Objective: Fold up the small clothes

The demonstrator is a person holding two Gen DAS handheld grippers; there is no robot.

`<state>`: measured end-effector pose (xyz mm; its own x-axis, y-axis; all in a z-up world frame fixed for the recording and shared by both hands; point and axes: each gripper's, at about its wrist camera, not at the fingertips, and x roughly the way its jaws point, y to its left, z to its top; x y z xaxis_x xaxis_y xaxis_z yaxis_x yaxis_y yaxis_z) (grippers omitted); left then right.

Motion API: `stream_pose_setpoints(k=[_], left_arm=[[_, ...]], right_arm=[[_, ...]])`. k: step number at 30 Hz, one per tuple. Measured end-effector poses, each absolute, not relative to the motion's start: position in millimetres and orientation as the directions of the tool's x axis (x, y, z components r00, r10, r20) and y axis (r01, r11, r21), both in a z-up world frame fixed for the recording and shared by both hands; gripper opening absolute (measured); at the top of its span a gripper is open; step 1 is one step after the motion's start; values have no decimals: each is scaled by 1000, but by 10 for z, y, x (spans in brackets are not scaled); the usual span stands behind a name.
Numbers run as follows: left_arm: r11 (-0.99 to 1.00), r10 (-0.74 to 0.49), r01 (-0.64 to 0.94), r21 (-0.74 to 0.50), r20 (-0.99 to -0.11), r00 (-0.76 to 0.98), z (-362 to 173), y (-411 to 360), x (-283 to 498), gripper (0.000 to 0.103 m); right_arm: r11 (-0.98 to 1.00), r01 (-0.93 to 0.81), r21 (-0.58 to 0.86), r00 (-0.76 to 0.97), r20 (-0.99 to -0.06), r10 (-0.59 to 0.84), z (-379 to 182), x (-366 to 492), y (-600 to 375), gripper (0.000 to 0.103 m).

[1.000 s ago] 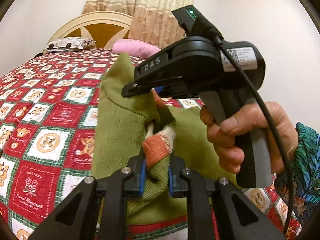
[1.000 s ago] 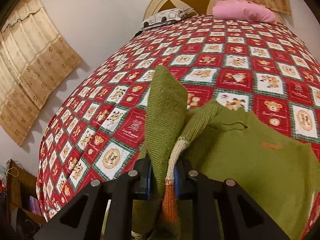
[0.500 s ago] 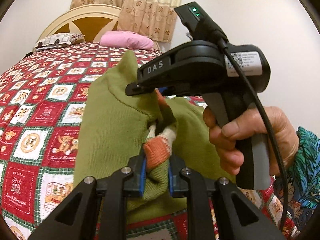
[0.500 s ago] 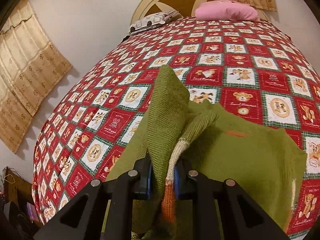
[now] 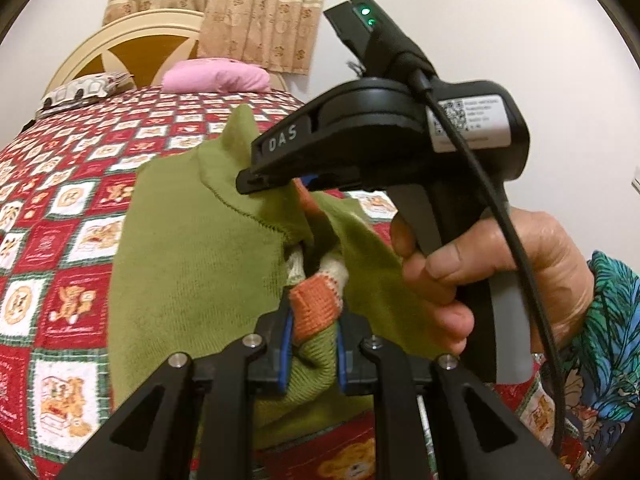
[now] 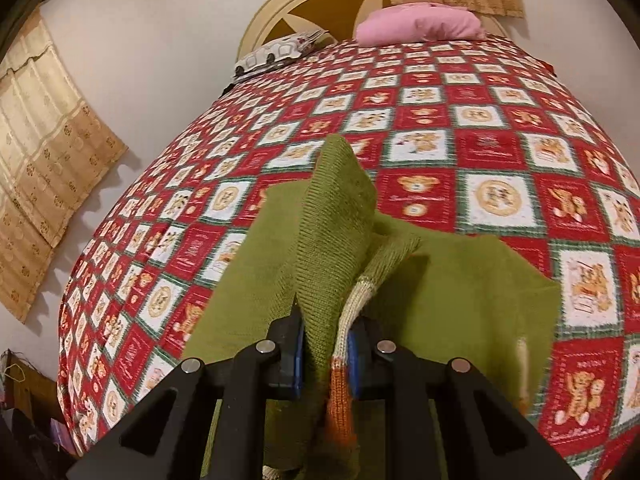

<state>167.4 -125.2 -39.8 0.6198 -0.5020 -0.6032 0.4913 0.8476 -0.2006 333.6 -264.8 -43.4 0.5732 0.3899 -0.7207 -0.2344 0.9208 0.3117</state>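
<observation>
Left wrist view: left gripper [image 5: 312,344] clenched on bunched knit, blue pads pressing an orange cuff [image 5: 314,308] and green fabric beneath it. Green sweater [image 5: 192,264] lifted above the bedspread [image 5: 60,240], hanging from both grips, its broad panel spreading left and down from the pinch, one corner peaking upward near the far tool. Right gripper [image 5: 256,182] seen side-on ahead, black body marked DAS, tips closed on the sweater's upper seam. Right hand [image 5: 492,276] wrapped round the handle, a patterned blue sleeve [image 5: 608,320] at the wrist, a black cable [image 5: 500,208] running down past it. Pink pillow [image 5: 218,76] and a patterned pillow [image 5: 84,90] by the headboard [image 5: 132,46], curtains [image 5: 248,8] behind.

Right wrist view: right gripper [image 6: 324,354] grasping a vertical fold of the green sweater [image 6: 460,280] plus a striped sleeve strip, cream then orange, trailing down between the pads. One ribbed edge standing up and away from the tool toward the headboard; the rest of the garment draping off to the right over the red, white and green teddy-bear squares. No containers visible in either view.
</observation>
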Motion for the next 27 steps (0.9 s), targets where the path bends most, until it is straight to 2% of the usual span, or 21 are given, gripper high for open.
stream_pose_setpoints(k=[19,27], left_arm=[[776,-558,608,-170,-634,535,-464,-2063,1528,17],[759,-549,631,-160,-678,488,-614,-2263,1513,18]], right_arm=[[932,-89,352,601,-727,332,-718,3146,-3602,13],[921,-48,387,599,-726,337,-978,3106,-3785,13]])
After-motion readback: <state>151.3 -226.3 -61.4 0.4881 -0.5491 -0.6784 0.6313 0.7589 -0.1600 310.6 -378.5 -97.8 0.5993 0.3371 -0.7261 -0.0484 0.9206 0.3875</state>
